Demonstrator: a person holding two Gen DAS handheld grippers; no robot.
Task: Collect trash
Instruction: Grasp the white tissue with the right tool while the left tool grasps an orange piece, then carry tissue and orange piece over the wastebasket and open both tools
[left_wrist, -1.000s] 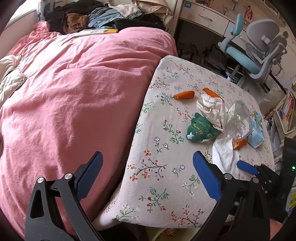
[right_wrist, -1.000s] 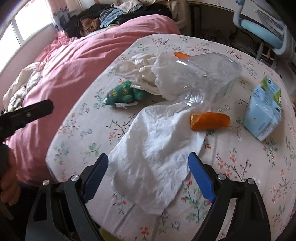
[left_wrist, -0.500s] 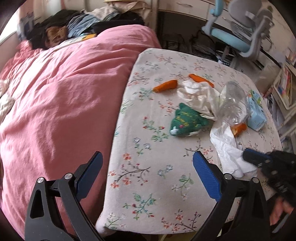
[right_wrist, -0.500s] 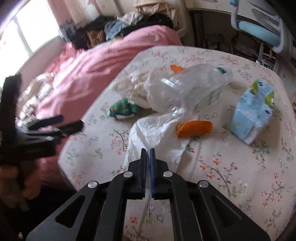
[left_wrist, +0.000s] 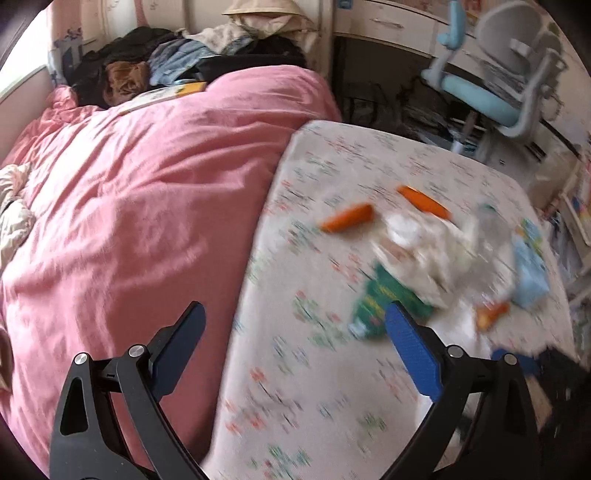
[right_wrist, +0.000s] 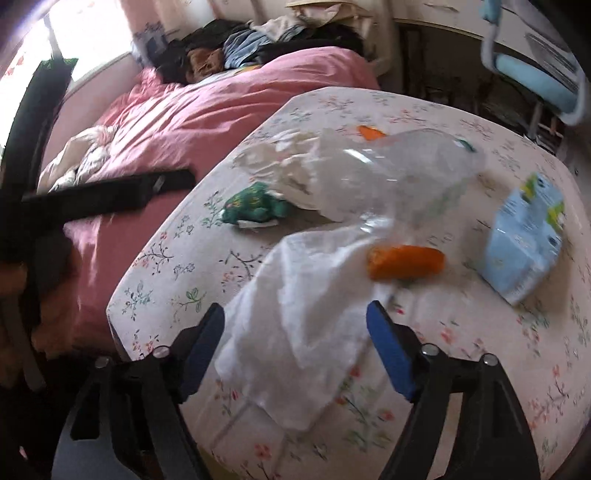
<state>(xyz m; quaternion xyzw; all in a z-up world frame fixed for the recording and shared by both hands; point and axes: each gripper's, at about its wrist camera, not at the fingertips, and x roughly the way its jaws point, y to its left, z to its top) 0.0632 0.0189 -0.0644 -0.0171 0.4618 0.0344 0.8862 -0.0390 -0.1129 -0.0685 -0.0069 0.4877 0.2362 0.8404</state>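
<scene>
Right gripper (right_wrist: 295, 347) jaws just reopened over white tissue (right_wrist: 295, 317).

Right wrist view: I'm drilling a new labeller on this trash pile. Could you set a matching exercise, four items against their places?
Things:
1 white tissue
2 orange wrapper
3 light blue carton
4 green wrapper

Places:
A farthest right on the floral cloth
B nearest the pink duvet
C between the open jaws
D just beyond the tissue, before the carton

Pairs: 1-C, 2-D, 3-A, 4-B
</scene>
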